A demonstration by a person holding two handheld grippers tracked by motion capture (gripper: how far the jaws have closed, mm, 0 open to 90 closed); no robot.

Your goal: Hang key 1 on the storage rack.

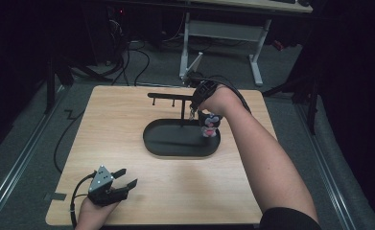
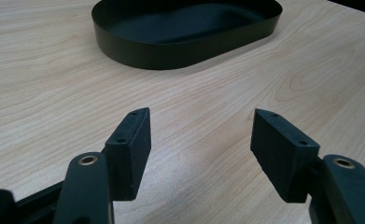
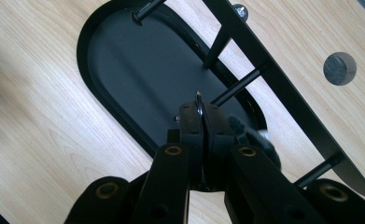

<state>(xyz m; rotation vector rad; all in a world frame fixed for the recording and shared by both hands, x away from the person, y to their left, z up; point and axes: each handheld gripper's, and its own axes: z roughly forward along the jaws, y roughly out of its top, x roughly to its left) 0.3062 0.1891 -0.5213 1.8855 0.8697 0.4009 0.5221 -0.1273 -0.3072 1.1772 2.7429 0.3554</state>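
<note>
A black oval tray [image 1: 158,143] lies mid-table, and a black stand with a top bar [image 1: 170,96] and short pegs rises from it. My right gripper [image 1: 195,104] hovers at the bar's right end, jaws pointing down. In the right gripper view it [image 3: 202,109] is shut on a thin metal ring [image 3: 199,97], just beside a peg [image 3: 238,85]. A small white, pink and grey plush toy [image 1: 210,125] dangles under it over the tray's right end. My left gripper [image 1: 130,176] rests low at the table's front left, open [image 2: 201,116] and with nothing in it, facing the tray [image 2: 180,51].
The wooden table [image 1: 127,120] has bare room on the left and along the front. A round grey plug [image 3: 339,68] sits in the tabletop beyond the stand. Behind the table stand a white desk frame [image 1: 223,33] and loose cables on the floor.
</note>
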